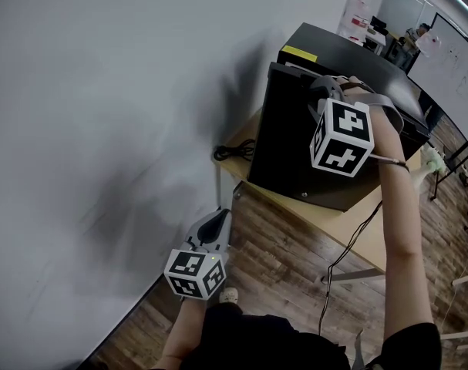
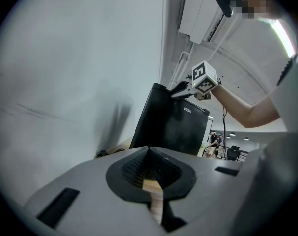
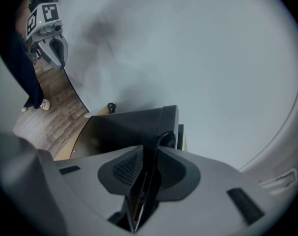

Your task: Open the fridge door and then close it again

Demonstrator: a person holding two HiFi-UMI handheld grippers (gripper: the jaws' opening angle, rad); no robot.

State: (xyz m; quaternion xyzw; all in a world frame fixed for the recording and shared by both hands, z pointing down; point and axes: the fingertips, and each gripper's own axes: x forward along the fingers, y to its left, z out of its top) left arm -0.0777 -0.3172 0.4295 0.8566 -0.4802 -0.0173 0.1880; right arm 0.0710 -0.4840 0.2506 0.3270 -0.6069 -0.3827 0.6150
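Right hand-held gripper [image 1: 326,89] has its jaws closed on the top edge of the fridge door [image 1: 291,141], near a corner; its own view shows the thin black edge pinched between them. Left hand-held gripper [image 1: 217,223] hangs low beside the white wall [image 1: 102,91], jaws together with nothing in them, pointing toward the fridge [image 1: 349,52]. Wooden floor [image 1: 280,268] lies below. The fridge stands on a light wooden table [image 1: 357,218] against the wall. A coiled black cable [image 1: 234,151] lies on the table beside the fridge.
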